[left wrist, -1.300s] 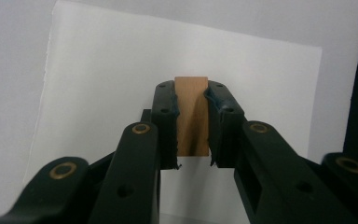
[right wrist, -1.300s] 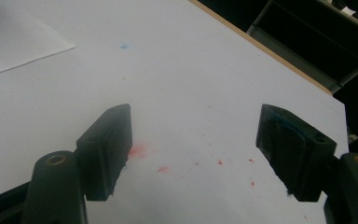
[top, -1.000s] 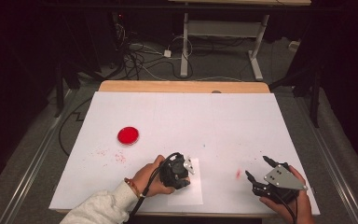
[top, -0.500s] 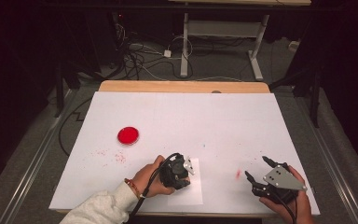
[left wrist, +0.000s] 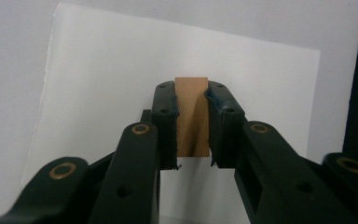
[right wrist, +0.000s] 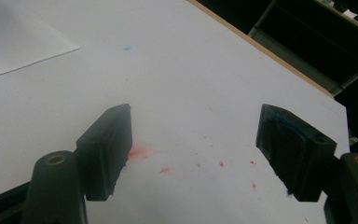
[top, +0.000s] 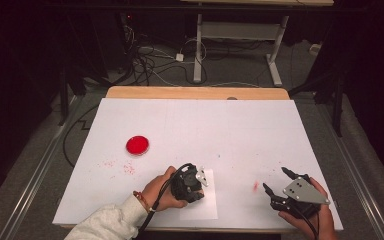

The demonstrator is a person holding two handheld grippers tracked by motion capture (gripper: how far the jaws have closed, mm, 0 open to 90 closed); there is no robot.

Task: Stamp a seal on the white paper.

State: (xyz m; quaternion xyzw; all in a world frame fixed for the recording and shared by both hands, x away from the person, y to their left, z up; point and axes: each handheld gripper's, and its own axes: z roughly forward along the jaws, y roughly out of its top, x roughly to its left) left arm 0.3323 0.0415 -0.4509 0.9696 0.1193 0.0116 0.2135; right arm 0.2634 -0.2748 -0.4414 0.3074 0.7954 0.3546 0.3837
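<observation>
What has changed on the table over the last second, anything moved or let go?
Nothing visibly changed. The left gripper stays shut on the wooden block over the paper sheet, the right gripper stays open near the table's edge, and the red dish sits where it was.

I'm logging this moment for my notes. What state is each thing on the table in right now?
Left tool: shut on the wooden block, over the paper sheet.
Wooden block: clamped between the jaws.
Paper sheet: flat on the table.
Right tool: open, nothing between its jaws.
Red disc: lying alone on the table, untouched.
Table: speckled with red marks.
</observation>
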